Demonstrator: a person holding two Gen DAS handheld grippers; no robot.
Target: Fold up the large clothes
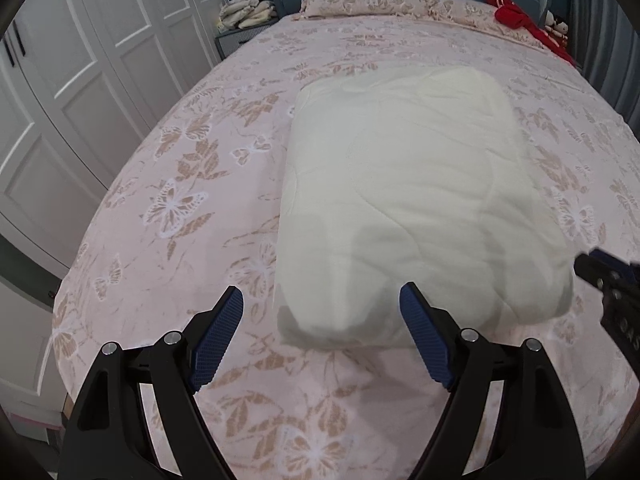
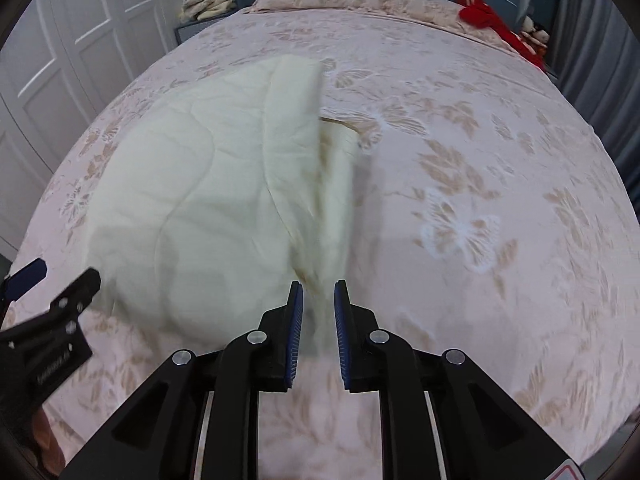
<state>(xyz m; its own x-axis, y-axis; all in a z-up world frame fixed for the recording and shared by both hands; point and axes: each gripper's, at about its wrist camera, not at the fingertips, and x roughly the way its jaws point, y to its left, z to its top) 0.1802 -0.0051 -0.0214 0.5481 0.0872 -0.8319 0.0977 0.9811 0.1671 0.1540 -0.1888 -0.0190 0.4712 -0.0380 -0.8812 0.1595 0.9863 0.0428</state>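
Note:
A cream quilted garment (image 1: 416, 200) lies folded into a thick block on the pink butterfly-print bed (image 1: 168, 208). My left gripper (image 1: 322, 300) is open and empty, hovering over the block's near left corner. In the right wrist view the garment (image 2: 192, 208) lies left of centre, and its right edge rises in blurred layers. My right gripper (image 2: 318, 292) is nearly closed around that layered near edge, the fabric running between its blue pads (image 2: 295, 328). The left gripper also shows at the left edge of the right wrist view (image 2: 48, 280).
White wardrobe doors (image 1: 72, 92) line the left side. A pillow (image 1: 360, 0) and a red garment (image 1: 516, 14) lie at the head of the bed. A nightstand with piled cream items (image 1: 248, 10) stands at the far left.

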